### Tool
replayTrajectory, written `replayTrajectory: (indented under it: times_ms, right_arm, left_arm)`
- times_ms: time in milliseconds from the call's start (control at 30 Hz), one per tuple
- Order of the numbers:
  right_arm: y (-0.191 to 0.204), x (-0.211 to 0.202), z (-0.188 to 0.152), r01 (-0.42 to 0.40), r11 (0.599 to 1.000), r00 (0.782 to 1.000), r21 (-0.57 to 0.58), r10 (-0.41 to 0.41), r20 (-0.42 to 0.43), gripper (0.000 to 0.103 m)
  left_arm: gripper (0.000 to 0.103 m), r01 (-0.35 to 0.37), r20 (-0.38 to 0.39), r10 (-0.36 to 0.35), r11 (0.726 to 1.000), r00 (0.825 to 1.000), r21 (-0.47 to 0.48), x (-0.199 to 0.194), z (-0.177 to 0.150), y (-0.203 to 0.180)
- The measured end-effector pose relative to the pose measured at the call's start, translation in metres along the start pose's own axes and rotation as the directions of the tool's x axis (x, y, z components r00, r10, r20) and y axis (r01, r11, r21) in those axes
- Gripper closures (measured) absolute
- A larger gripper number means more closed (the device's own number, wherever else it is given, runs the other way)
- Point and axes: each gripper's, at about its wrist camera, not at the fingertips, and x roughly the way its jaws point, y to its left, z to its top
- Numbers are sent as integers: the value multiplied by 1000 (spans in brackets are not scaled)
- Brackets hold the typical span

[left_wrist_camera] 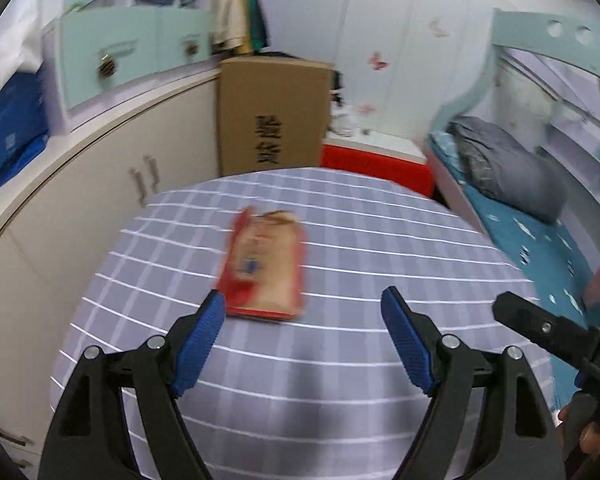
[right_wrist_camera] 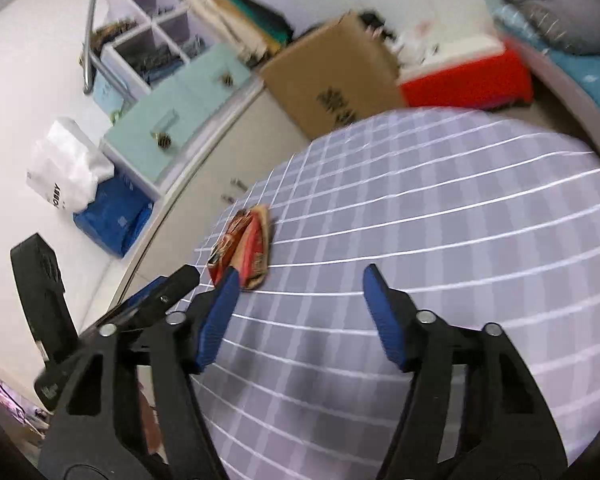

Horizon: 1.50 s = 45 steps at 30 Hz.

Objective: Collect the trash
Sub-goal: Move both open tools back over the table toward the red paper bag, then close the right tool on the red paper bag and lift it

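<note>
- The round table with a lilac checked cloth (left_wrist_camera: pixel 340 360) carried one piece of trash.
- The crumpled red and tan snack wrapper (left_wrist_camera: pixel 266 264) lay flat on the cloth, at 11 o'clock of the left gripper (left_wrist_camera: pixel 303 308).
- The left gripper stood spread and empty.
- The right gripper (right_wrist_camera: pixel 300 284) was likewise spread, holding nothing, with the wrapper at its 10 o'clock.
- Judged progress: collection not yet begun; grasp and disposal remained.
</note>
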Motion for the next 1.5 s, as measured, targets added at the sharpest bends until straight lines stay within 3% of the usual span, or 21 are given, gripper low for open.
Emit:
replayTrajectory:
  times_ms: [100,167,267,400,633,700,767,833,1167,1400,1500]
  right_arm:
    - [16,40,2,-14,1000,999,12,15,-47,44]
    - [23,60,2,-19,1000,997,14,20,-69,44]
    - [34,88,4,-13,1000,996,10,13,-87,45]
    - [40,123,8,3,1000,994,15,-1,-109,47]
    - [35,152,7,-23,998,989,53,31,-145,68]
    - [35,151,7,-27,998,989,49,33,-145,69]
    - [36,150,7,-28,999,989,41,34,-145,71]
    - [38,148,7,-26,999,989,27,30,-142,72]
    - [40,106,14,-63,998,996,4,63,-57,73]
    - [10,20,25,-102,995,993,23,101,56,73]
    - [-14,-24,23,-89,995,989,41,84,121,73]
  left_arm:
    - [26,-6,-27,5,999,1000,-32,19,1,27]
    - [33,1,-43,-3,999,999,-40,30,1,39]
    - [43,-3,-54,1,1000,999,-23,45,3,45]
    - [48,9,-67,-9,1000,998,2,57,5,48]
    - [51,-6,-60,13,994,998,110,64,6,32]
    - [51,5,-65,2,995,998,103,65,7,33]
    - [63,23,-66,-16,994,998,103,65,6,32]
    - [74,39,-73,-31,992,997,120,66,5,26]
    - [79,52,4,-53,986,999,156,29,10,-4]
    - [80,143,76,-158,974,984,178,-14,14,-62]
    - [80,177,95,-202,958,975,227,-29,8,-106]
